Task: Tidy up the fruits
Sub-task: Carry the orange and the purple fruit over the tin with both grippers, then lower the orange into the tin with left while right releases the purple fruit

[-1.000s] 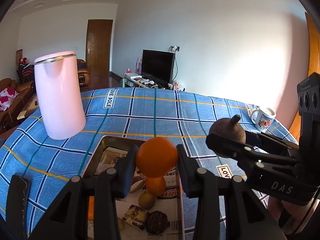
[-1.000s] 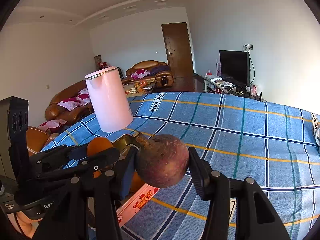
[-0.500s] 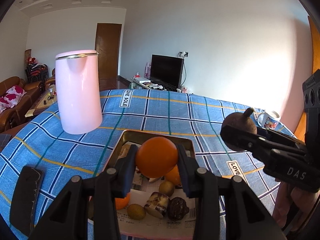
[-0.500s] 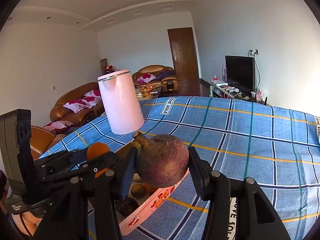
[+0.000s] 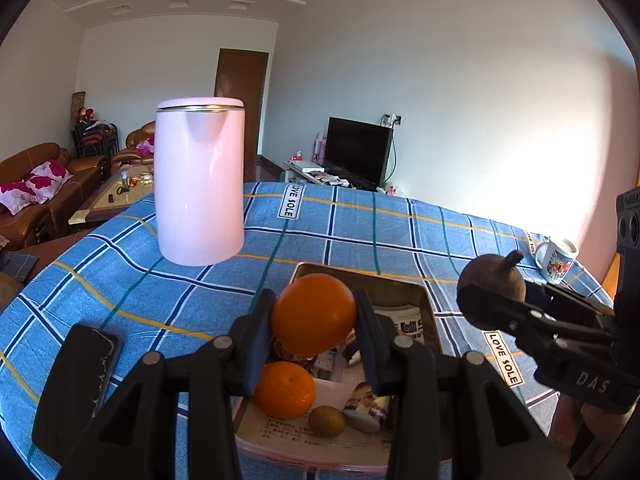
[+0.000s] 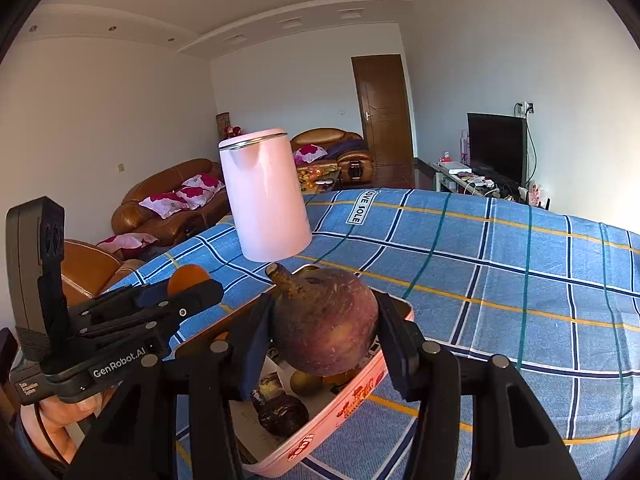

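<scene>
Left tool (image 5: 314,320) grips an orange (image 5: 313,313), right tool (image 6: 325,328) a mangosteen (image 6: 325,322); either round fruit may slip into the tin (image 5: 424,308) below.

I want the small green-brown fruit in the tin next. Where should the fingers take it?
Grip the small green-brown fruit across its short width, coming straight down from above: the second orange and a wrapped snack flank it, and the tin wall blocks a sideways approach.
</scene>
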Motion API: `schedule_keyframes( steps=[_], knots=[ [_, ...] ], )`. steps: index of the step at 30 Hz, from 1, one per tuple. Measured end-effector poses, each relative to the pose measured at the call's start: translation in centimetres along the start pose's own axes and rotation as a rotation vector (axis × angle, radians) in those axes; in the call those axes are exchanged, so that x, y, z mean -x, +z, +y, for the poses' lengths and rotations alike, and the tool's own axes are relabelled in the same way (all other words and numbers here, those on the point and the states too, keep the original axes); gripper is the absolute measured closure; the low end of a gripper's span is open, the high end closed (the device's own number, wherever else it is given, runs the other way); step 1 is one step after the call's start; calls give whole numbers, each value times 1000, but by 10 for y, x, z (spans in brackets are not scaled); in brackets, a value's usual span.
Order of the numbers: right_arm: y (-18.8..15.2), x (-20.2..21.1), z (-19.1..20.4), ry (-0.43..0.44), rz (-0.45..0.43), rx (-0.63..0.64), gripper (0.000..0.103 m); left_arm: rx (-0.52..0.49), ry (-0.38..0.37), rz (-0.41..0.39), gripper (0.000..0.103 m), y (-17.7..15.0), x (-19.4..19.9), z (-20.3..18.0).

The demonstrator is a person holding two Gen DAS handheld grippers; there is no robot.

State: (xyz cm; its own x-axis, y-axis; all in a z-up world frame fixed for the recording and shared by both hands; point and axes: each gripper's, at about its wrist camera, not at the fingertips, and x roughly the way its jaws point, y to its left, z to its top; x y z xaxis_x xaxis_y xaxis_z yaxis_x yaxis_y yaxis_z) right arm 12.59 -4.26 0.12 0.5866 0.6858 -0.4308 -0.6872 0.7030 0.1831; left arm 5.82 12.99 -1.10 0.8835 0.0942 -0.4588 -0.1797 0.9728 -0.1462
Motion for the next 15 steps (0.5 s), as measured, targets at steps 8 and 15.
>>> schedule_keyframes(
  steps=[8,15],
  knots=[
    [-9,-22,9,3,29,1,51,-4,-20,12,63,-4,-6,0],
    [-13,-30,12,-14,39,-13,51,-6,-26,20,63,-7,-7,2]
  ],
)
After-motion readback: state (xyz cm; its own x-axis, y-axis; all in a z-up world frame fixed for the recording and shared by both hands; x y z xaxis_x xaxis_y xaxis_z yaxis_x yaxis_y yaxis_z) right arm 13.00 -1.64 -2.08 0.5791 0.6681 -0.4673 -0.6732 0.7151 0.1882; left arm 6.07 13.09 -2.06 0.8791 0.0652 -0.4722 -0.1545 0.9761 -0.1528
